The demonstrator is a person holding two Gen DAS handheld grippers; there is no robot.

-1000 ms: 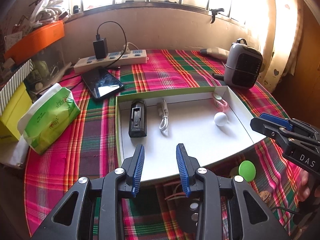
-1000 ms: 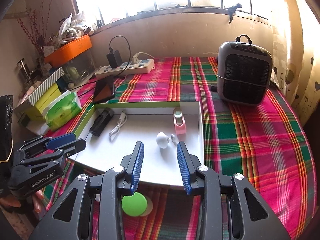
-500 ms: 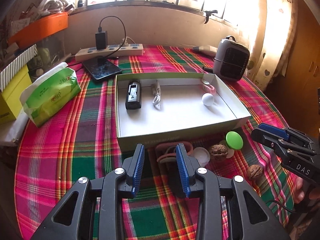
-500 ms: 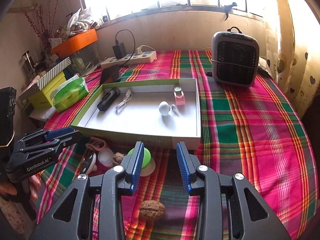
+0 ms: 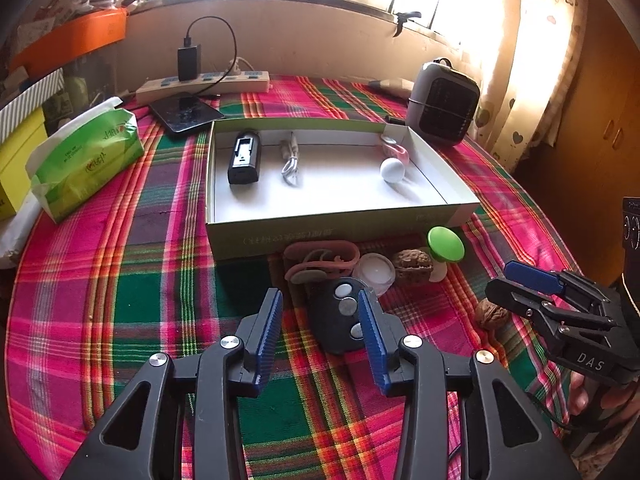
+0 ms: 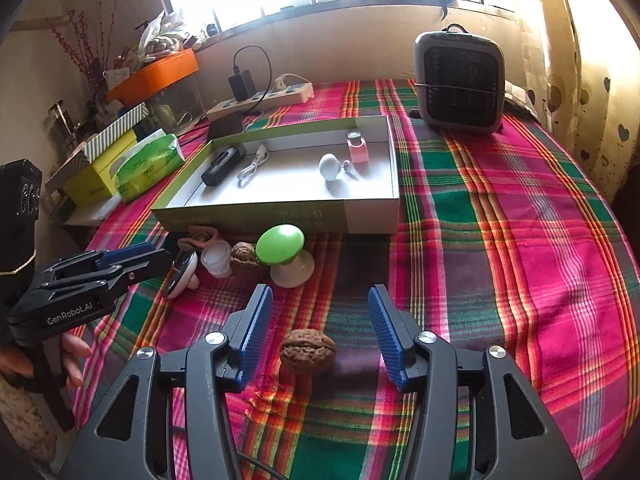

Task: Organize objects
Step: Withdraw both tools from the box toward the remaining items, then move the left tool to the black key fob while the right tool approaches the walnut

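Both grippers are being pulled back from over the open box [image 5: 332,224] and lowered toward the loose items lying on the tabletop [image 6: 500,240] in front of it; a second ago the views were sitting over the box floor, now the near row is being framed instead.

Left gripper [image 5: 320,312]: jaws have just been opening and are now being held wide apart, empty. The black key fob [image 5: 340,320] is being bracketed between them, lying flat on the cloth, with no pad pressing on it yet.

Right gripper [image 6: 320,316]: jaws have also just been opening, released, nothing clamped. A walnut [image 6: 307,354] is being straddled, lying between the pads with clear gaps on both sides.

Still being left outside the box, just in front of its near wall: a second walnut [image 5: 412,266], the green mushroom-shaped knob [image 5: 445,246], a small white cap [image 5: 376,272] and a reddish rubber strap [image 5: 320,258].

Already lying inside the box: black clip-on device [image 5: 244,158], coiled white cable [image 5: 291,160], white knob [image 5: 393,170], pink item [image 5: 394,146].

Reading: two pre-grasps are being set up in parallel, fob on the left and walnut on the right. The sort is judged partly done. The walnut is round and likely to roll if it is being pinched off-centre.
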